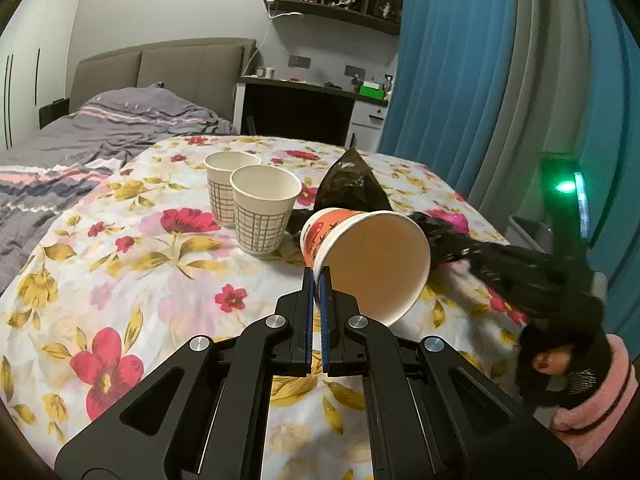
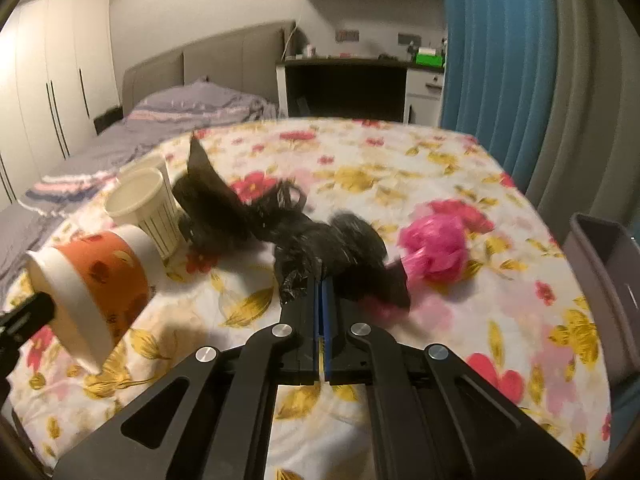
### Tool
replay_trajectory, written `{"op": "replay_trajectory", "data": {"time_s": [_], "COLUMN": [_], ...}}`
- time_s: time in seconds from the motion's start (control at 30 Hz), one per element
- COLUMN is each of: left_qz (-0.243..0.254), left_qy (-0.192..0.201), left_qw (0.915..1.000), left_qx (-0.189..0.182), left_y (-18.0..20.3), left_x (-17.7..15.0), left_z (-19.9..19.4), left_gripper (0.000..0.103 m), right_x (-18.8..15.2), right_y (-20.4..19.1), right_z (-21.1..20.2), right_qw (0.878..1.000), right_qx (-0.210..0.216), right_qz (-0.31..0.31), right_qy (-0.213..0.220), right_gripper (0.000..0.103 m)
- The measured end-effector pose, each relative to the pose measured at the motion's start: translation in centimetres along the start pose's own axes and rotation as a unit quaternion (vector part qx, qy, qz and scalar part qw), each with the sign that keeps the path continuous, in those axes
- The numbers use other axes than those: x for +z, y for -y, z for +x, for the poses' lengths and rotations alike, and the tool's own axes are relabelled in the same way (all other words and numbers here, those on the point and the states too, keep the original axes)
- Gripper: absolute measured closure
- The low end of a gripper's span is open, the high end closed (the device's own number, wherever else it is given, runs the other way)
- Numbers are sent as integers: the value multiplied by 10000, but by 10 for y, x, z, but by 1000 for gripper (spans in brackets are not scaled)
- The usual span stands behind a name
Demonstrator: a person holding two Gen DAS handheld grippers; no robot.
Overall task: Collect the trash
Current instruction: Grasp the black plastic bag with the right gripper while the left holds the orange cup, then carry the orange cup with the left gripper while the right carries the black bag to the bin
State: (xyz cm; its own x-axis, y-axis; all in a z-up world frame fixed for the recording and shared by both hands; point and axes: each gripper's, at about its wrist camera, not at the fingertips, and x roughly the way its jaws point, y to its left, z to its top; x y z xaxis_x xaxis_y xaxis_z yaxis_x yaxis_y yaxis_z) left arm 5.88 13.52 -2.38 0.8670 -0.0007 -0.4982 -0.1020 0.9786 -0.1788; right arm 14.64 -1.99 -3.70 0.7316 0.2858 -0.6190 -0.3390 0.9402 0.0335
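In the left wrist view, the left gripper [image 1: 318, 280] has its jaws closed tight on the rim of an orange paper cup [image 1: 360, 256], which is tipped on its side with its open mouth toward the camera above the flowered worktop [image 1: 120, 280]. The cup's far side is hidden behind its own mouth. In the right wrist view, the right gripper [image 2: 320, 284] has its jaws shut on a crumpled black plastic bag [image 2: 332, 248]; the exact edge gripped is blurred. Just right of the bag lies a pink plastic wad [image 2: 434, 246], smeared by motion blur. Behind the orange cup stand two white checked cups [image 1: 262, 210], touching, the rear one half hidden. A grey bin [image 2: 604, 280] is cut off at the right edge. A gloved hand [image 1: 560, 344] in the left view is partly cropped.
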Motion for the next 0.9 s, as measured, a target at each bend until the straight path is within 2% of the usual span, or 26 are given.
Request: {"op": "replay_trajectory", "data": {"time_s": [0.17, 0.37, 0.9], "left_qz": [21, 130, 443], "left_qy": [51, 82, 201], "left_qw": [10000, 9997, 9961], "left_qx": [-65, -208, -732], "left_y": [8, 25, 94], "left_x": [1, 4, 25], "left_z": [-3, -4, 12], "left_gripper": [101, 101, 101], "right_x": [6, 6, -10], "right_y": [15, 34, 82], "right_z": [-46, -84, -137], "right_qw": [9985, 9957, 9899], "right_qx": [-10, -75, -492], "right_qz": [118, 244, 392], "right_qy": [533, 895, 1274], "right_gripper": [101, 101, 101]}}
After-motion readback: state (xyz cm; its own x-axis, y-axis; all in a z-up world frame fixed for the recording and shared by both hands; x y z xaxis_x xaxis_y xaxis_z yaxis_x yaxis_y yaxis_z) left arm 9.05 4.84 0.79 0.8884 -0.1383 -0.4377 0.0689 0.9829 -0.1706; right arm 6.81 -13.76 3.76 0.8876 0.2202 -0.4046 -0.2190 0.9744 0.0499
